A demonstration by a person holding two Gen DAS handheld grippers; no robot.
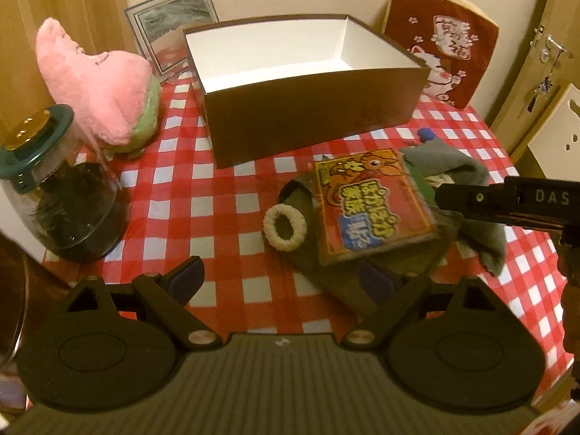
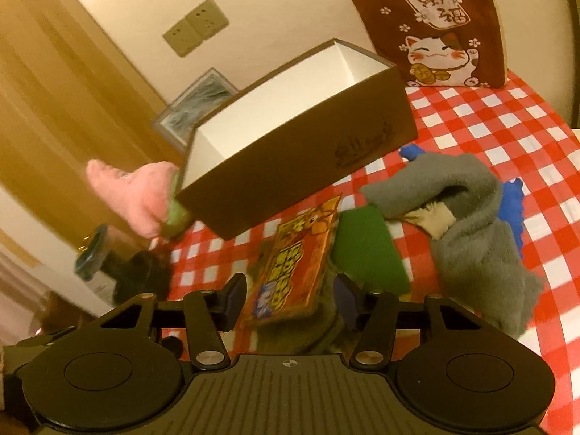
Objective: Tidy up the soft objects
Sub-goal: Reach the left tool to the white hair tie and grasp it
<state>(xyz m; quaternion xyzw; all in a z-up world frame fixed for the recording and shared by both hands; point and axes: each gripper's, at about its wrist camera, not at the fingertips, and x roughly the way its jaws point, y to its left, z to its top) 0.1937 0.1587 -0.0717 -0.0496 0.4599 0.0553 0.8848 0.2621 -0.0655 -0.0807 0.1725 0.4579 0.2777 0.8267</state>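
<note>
Left wrist view first: your left gripper (image 1: pixel 281 275) hangs over the red-checked tablecloth (image 1: pixel 203 199) with its jaws spread wide, nothing between them; its right finger sits over the edge of an olive-green cloth (image 1: pixel 348 282). Just ahead, a cream scrunchie (image 1: pixel 285 227) lies on that cloth, touching the orange packet (image 1: pixel 373 206) that rests tilted on the pile. Beside the packet lies a grey fleece piece (image 1: pixel 467 181), and your right gripper's black body reaches in from the right edge above it. To the left stands a clear jar (image 1: pixel 61 195) with a teal lid and dark contents, with the pink plush (image 1: pixel 98 87) behind it. Beyond the pile sits the open brown box (image 1: pixel 308 116) — white inside, with nothing visible in it.

From the right wrist, your right gripper (image 2: pixel 290 302) is about half open, its fingers either side of the packet's near end (image 2: pixel 297 272) and the olive cloth under it; you cannot tell whether the pads touch. A green piece (image 2: pixel 366 246) lies next to the packet, the grey fleece (image 2: pixel 467 232) just right of that over something blue (image 2: pixel 511 210). Farthest back, a brown cat cushion (image 2: pixel 435 25) leans on the wall — a framed picture (image 2: pixel 195 108) stands left of the box.
</note>
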